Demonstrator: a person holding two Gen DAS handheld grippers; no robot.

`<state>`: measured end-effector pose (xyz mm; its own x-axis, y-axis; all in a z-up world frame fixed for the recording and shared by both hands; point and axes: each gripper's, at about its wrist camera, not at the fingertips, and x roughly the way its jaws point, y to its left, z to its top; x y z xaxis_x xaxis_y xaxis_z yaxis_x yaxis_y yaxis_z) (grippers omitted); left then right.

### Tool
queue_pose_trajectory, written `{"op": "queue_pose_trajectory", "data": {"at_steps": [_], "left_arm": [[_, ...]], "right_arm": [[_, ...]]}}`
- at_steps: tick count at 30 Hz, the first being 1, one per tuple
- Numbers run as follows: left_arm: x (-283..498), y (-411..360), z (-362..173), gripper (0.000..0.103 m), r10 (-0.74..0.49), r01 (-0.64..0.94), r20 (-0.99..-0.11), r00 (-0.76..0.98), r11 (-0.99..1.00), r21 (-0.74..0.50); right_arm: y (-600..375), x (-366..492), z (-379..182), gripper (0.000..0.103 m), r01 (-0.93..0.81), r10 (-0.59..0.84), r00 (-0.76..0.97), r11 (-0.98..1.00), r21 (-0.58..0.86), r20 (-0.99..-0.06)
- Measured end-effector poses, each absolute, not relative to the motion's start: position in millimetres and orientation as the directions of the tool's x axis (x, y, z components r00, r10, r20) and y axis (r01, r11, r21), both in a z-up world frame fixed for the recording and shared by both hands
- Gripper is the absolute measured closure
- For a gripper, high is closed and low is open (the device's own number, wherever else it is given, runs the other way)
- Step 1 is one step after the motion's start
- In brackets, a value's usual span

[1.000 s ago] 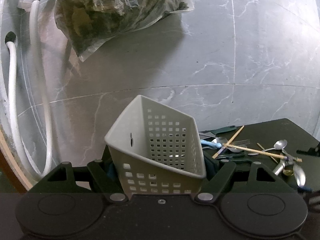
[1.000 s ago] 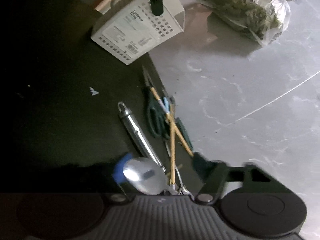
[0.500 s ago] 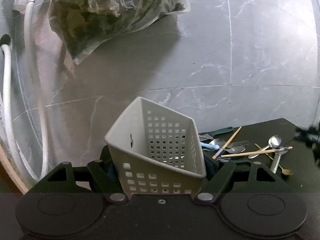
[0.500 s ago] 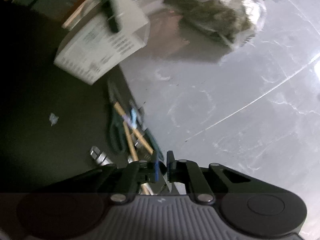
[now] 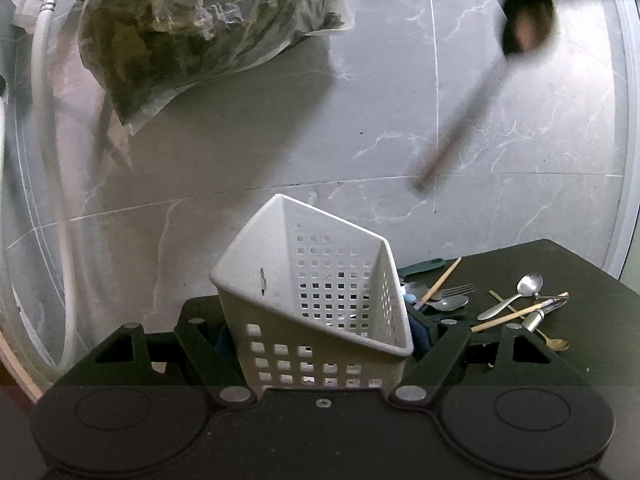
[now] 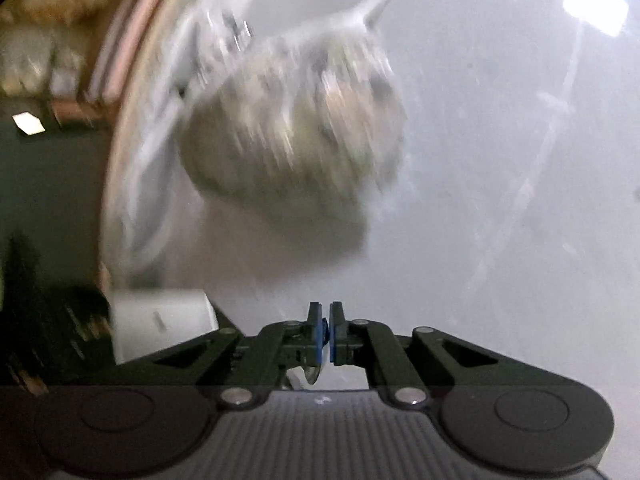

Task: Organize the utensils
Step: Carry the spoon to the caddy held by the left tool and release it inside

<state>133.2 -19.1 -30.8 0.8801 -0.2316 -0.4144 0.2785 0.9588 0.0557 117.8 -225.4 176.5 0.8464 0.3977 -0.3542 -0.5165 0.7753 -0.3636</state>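
Spoon (image 6: pixel 311 376), thin, stiff and slick, was pinched by its blue handle in the clenched right gripper (image 6: pixel 325 334). Basket (image 5: pixel 320 304), light, was clamped by the left gripper (image 5: pixel 320 360) at 6 o'clock.

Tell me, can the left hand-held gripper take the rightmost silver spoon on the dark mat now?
Probably not yet. The left hand-held gripper is closed on the white basket, so its jaws are occupied. The silver spoon itself lies uncovered to the right.
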Motion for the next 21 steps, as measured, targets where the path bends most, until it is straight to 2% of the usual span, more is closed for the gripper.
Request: {"op": "queue_pose_trajectory", "data": {"at_steps": [3,5,11,15,16,17,19,21], "left_arm": [[133,-20,-32,0.023,-0.233,0.279,-0.411,0.881,0.959,0.056],[134,-19,-32,0.023,-0.234,0.279,-0.409,0.882,0.959,0.054],[136,-18,-32,0.023,-0.233,0.275,-0.407,0.883,0.960,0.046],[136,-18,-31,0.023,-0.232,0.275,-0.410,0.882,0.960,0.048],[136,-19,-31,0.023,-0.231,0.275,-0.409,0.883,0.960,0.050],[136,-19,-31,0.023,-0.230,0.274,-0.408,0.884,0.960,0.053],[137,-19,-32,0.023,-0.228,0.273,-0.409,0.883,0.961,0.053],[138,-19,-32,0.023,-0.222,0.268,-0.409,0.885,0.962,0.057]], "right_arm": [[-199,120,190,0.100,-0.614,0.502,0.785,0.710,-0.345,-0.363],[-177,124,181,0.099,-0.658,0.531,0.752,0.640,-0.396,-0.391],[-131,142,113,0.099,-0.722,0.508,0.692,0.494,-0.484,-0.513],[-131,144,96,0.099,-0.737,0.508,0.675,0.489,-0.466,-0.535],[-131,146,94,0.093,-0.754,0.515,0.656,0.482,-0.446,-0.552],[-131,148,92,0.070,-0.767,0.523,0.640,0.475,-0.431,-0.563],[-133,153,87,0.042,-0.772,0.540,0.634,0.487,-0.409,-0.554],[-138,157,94,0.038,-0.772,0.565,0.631,0.523,-0.361,-0.532]]}}
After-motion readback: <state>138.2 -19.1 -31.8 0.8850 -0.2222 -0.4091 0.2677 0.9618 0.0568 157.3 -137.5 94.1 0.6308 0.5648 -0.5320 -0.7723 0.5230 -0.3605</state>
